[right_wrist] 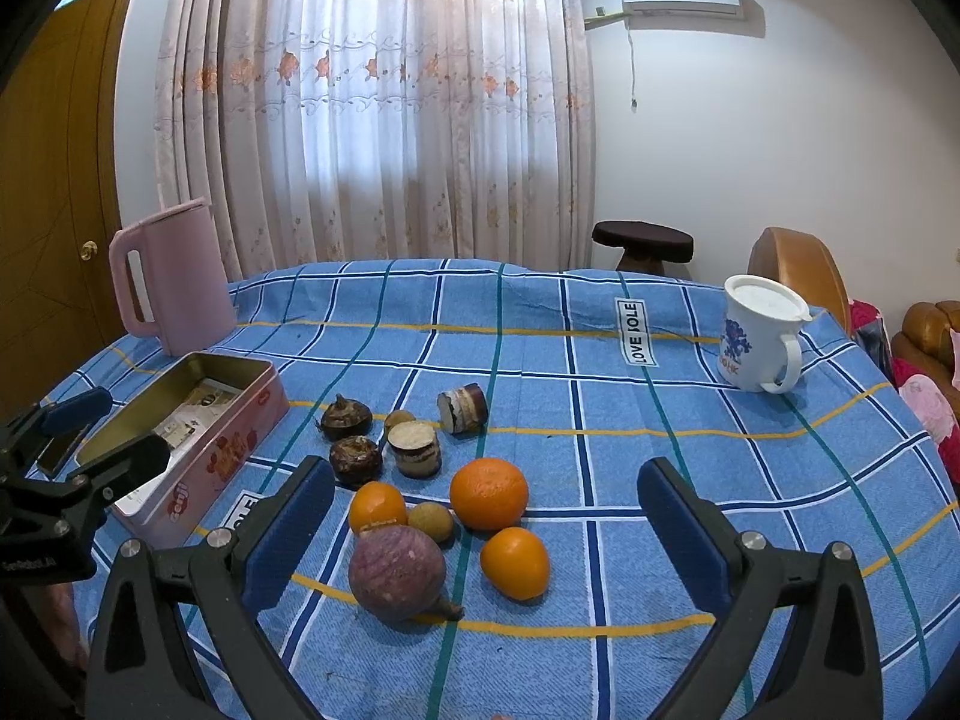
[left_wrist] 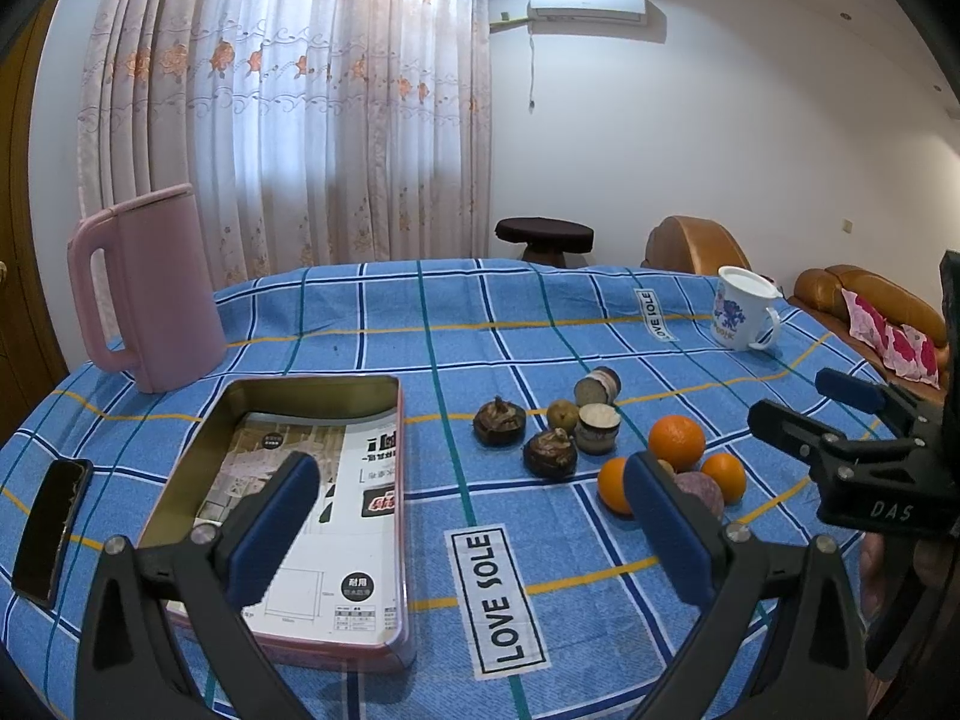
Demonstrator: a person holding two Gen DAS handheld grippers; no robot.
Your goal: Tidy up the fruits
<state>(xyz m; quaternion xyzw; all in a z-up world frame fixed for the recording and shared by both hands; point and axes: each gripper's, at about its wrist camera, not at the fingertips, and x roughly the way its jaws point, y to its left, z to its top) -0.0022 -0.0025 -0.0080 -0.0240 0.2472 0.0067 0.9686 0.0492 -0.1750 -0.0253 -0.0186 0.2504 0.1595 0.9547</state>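
A cluster of fruit lies on the blue checked tablecloth: a large orange (right_wrist: 489, 493), two small oranges (right_wrist: 515, 562) (right_wrist: 377, 507), a purple round fruit (right_wrist: 397, 573), a small tan fruit (right_wrist: 429, 521), two dark water chestnuts (right_wrist: 355, 459) and two cut cane pieces (right_wrist: 414, 449). An open pink tin (left_wrist: 312, 498) with papers inside lies to the left. My right gripper (right_wrist: 486, 534) is open and empty, above the oranges. My left gripper (left_wrist: 471, 531) is open and empty, between the tin and the fruit (left_wrist: 676, 441).
A pink kettle (left_wrist: 147, 294) stands at the back left. A white lidded mug (right_wrist: 759, 333) stands at the back right. A dark phone (left_wrist: 51, 531) lies left of the tin. Brown sofas stand beyond the table's right edge.
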